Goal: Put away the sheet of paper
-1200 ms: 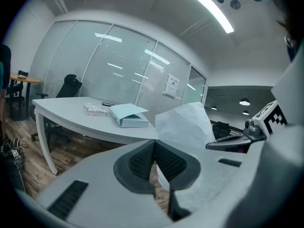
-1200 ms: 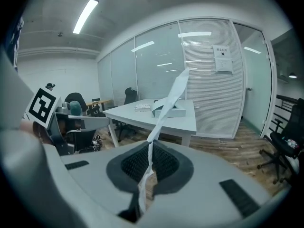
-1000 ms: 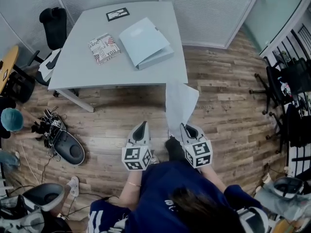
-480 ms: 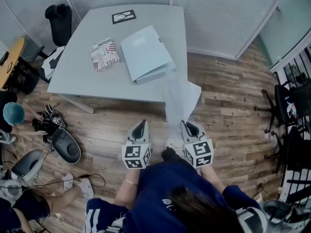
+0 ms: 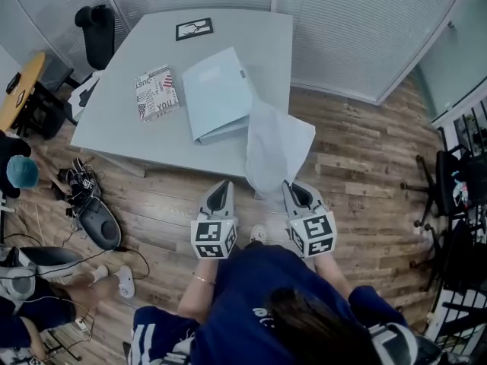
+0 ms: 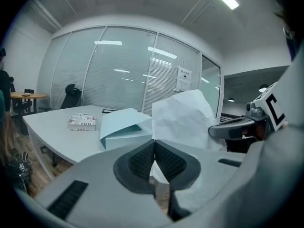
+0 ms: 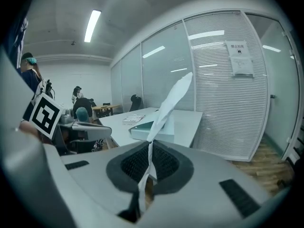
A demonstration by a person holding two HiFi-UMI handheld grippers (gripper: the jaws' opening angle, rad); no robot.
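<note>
A white sheet of paper [image 5: 275, 147] stands upright from my right gripper [image 5: 292, 188], which is shut on its lower edge. In the right gripper view the sheet [image 7: 171, 101] runs edge-on between the closed pads of that gripper [image 7: 149, 158]. My left gripper [image 5: 221, 188] is shut and holds nothing; in its own view the jaws [image 6: 153, 148] meet, with the paper [image 6: 183, 120] off to the right. A pale blue folder [image 5: 217, 93] lies on the grey table [image 5: 129, 131] just beyond the sheet's top. Both grippers hover over the floor, short of the table's near edge.
A patterned book [image 5: 157, 92] and a small framed picture [image 5: 193, 29] lie on the table. A black office chair [image 5: 99, 33] stands at its far left. Shoes and a dark case [image 5: 99, 223] lie on the wood floor at left, near other people. A glass wall with blinds [image 5: 350, 29] is behind.
Both grippers have moved toward the table with the sheet held in the right one. The sheet's top now overlaps the table's near edge by the folder.
</note>
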